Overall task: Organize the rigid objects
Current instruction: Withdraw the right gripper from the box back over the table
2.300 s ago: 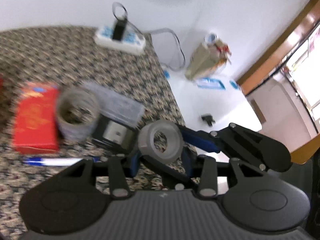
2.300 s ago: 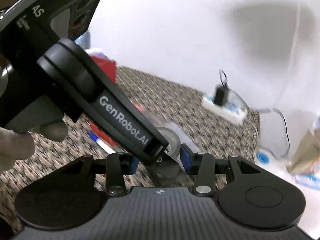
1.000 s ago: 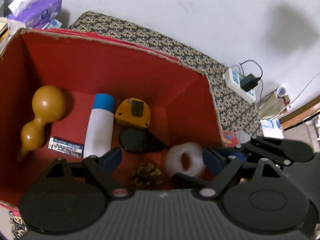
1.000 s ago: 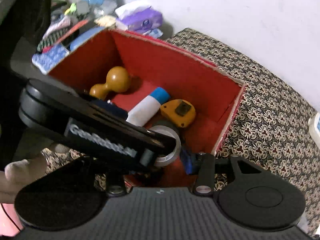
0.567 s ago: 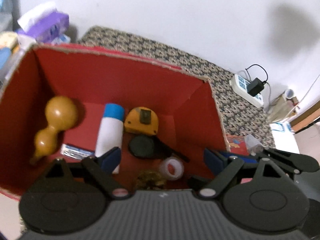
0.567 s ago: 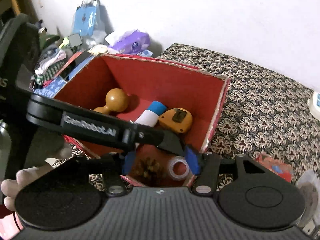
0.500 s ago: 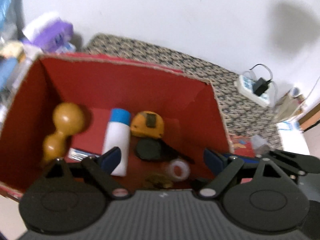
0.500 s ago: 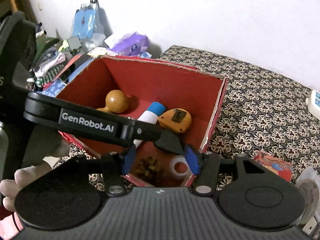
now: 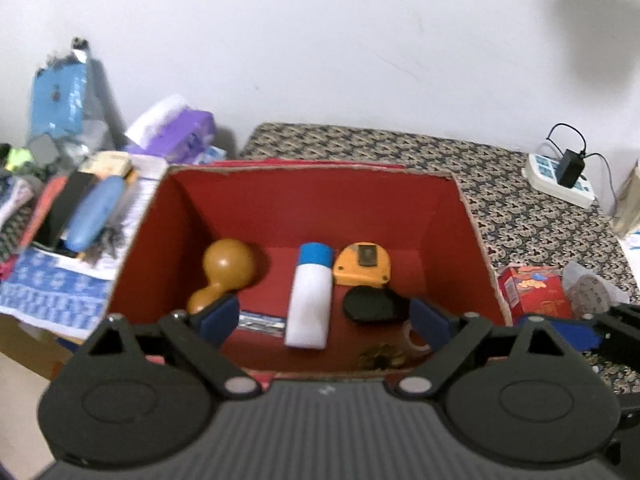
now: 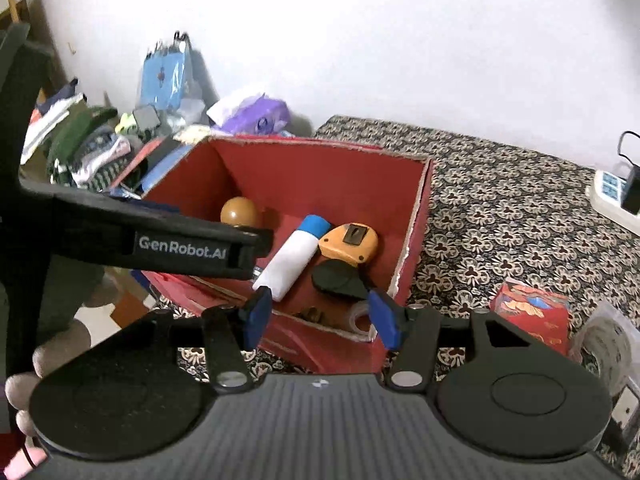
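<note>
Tape roll, clear and small, lies in the near right corner of the red cardboard box, resting on its side with its hole facing roughly up toward the cameras, so its axis runs more up than along the floor of the box; the blue pad of the left gripper hides part of it in the left wrist view. In the right wrist view the same roll sits just inside the near wall, beside a pine cone whose shape is hard to read.

Farther in, a white bottle with a blue cap lies flat, its long axis running from the near wall toward the far wall, cap end pointing away. Left of it a wooden gourd lies with its large bulb toward the far wall. Right of the bottle sits an orange tape measure, and just in front of that a black oval object.

Left gripper stands wide apart with nothing between its pads; its jaws have just been opening further. Right gripper is parted about halfway, also gripping nothing, hanging above the near rim of the box. A small red carton rests on the patterned cloth right of the box
</note>
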`<state>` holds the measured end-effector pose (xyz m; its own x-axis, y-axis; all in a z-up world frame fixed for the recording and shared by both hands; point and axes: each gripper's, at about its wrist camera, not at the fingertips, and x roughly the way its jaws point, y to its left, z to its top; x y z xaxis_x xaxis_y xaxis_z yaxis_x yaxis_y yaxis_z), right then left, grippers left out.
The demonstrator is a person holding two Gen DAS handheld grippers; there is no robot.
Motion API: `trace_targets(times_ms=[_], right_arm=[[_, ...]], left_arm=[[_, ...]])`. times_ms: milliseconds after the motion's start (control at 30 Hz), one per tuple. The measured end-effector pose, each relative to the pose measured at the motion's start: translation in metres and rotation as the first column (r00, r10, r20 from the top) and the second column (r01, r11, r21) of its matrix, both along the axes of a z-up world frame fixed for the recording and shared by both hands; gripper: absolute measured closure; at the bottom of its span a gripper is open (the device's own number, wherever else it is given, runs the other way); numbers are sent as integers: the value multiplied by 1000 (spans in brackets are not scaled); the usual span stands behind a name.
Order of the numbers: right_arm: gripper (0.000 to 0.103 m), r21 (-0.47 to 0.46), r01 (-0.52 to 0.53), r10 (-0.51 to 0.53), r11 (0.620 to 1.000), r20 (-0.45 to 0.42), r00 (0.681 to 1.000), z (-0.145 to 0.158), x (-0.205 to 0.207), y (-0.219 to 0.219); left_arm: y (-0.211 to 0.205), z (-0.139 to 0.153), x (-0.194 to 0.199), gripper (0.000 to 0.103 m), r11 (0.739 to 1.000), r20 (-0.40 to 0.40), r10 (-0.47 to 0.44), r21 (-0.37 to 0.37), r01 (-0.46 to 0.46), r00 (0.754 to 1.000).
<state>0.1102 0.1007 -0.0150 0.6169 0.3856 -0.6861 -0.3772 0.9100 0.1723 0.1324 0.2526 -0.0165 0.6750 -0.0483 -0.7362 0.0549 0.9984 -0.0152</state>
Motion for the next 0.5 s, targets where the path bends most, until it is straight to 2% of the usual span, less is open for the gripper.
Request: trace_targets(times_ms=[233,500], right_arm=[[62,-29,34,-33,999,61,998,3,-31,-6],[62,-29,52,-51,998,47,998,-3,-52,-34]], left_arm=[[-14,9,-31,5,994,39,51,93,-54,998],[-45,9,-62,5,982,42,106,152,-111,994]])
